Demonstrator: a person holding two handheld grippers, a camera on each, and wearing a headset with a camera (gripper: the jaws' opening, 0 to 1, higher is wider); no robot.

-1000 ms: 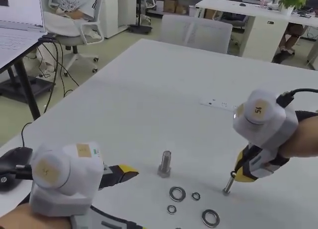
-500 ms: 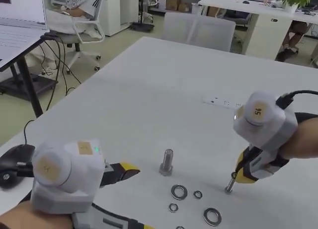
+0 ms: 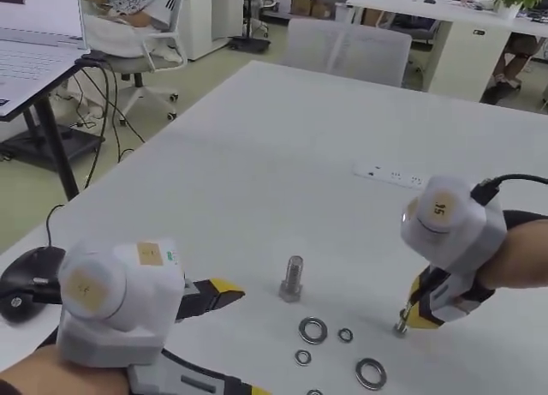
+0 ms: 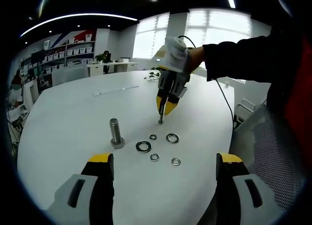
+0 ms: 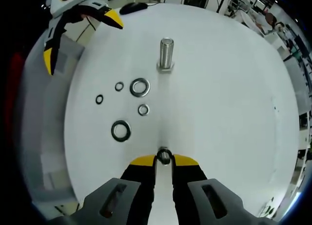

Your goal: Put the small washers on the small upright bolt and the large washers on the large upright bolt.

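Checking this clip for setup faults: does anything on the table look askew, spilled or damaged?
Nothing stands out. The large bolt stands upright on the table, and the washers lie flat and loose beside it. The right tool is shut on the small bolt at the tabletop; the left tool is open, holding nothing.

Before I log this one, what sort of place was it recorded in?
Most likely an open-plan office: a large white table with a power strip, a swivel chair on castors and a laptop on a side desk.
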